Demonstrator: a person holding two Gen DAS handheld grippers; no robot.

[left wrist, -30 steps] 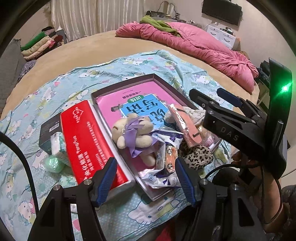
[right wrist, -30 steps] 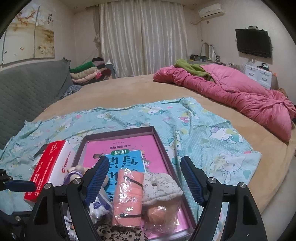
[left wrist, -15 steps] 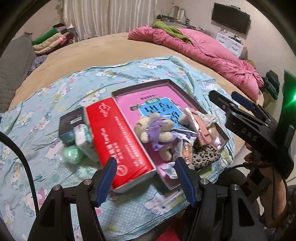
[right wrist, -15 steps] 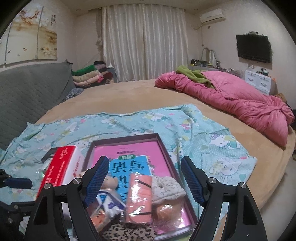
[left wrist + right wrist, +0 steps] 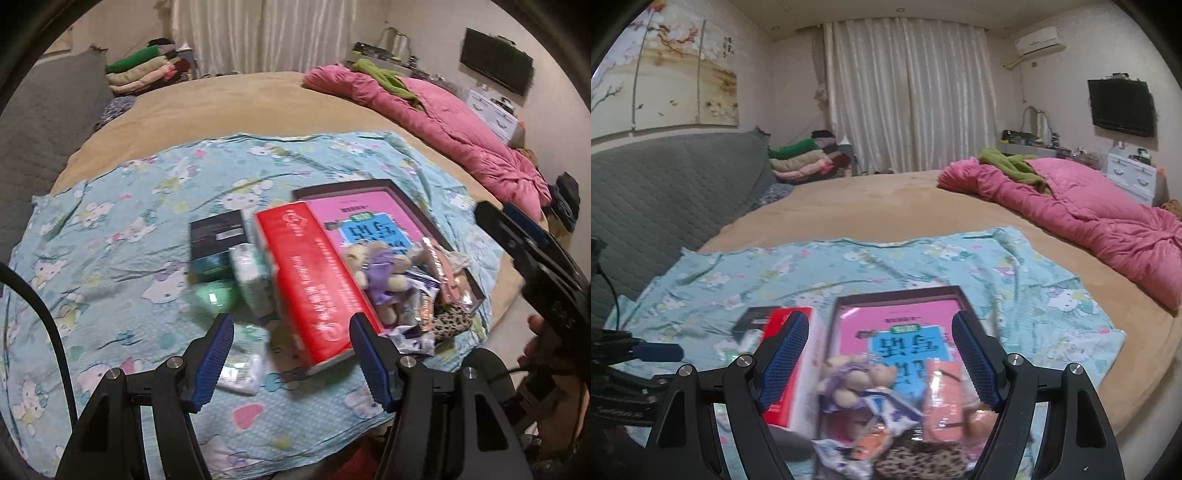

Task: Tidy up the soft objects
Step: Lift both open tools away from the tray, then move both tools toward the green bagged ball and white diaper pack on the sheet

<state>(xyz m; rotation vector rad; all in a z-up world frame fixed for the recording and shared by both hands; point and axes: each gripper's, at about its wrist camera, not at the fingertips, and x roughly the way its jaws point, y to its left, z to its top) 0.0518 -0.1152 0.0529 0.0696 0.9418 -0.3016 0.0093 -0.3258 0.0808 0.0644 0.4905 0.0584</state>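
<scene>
A small teddy bear in a purple dress (image 5: 380,275) (image 5: 855,380) lies in a shallow dark box lid (image 5: 373,184) (image 5: 897,291) lined with a pink book, among snack packets, an orange pouch (image 5: 445,269) (image 5: 942,398) and a leopard-print cloth (image 5: 452,319) (image 5: 923,461). A red tissue box (image 5: 314,284) (image 5: 783,373) lies left of the lid. A green soft ball (image 5: 216,295) and tissue packs (image 5: 251,269) lie further left. My left gripper (image 5: 291,354) is open above the blanket's near edge. My right gripper (image 5: 879,360) is open above the lid, and shows at the right in the left wrist view (image 5: 517,236).
Everything lies on a light-blue cartoon blanket (image 5: 129,229) on a round tan bed (image 5: 886,199). A pink quilt (image 5: 1089,210) lies at the far right, a grey sofa (image 5: 657,184) at the left, folded clothes (image 5: 809,158) at the back. A dark box (image 5: 214,232) sits behind the tissue packs.
Both grippers have drawn back and swung left; the objects have slid rightward in the left wrist view, showing more blanket. Both stay open. Nothing was grasped.
</scene>
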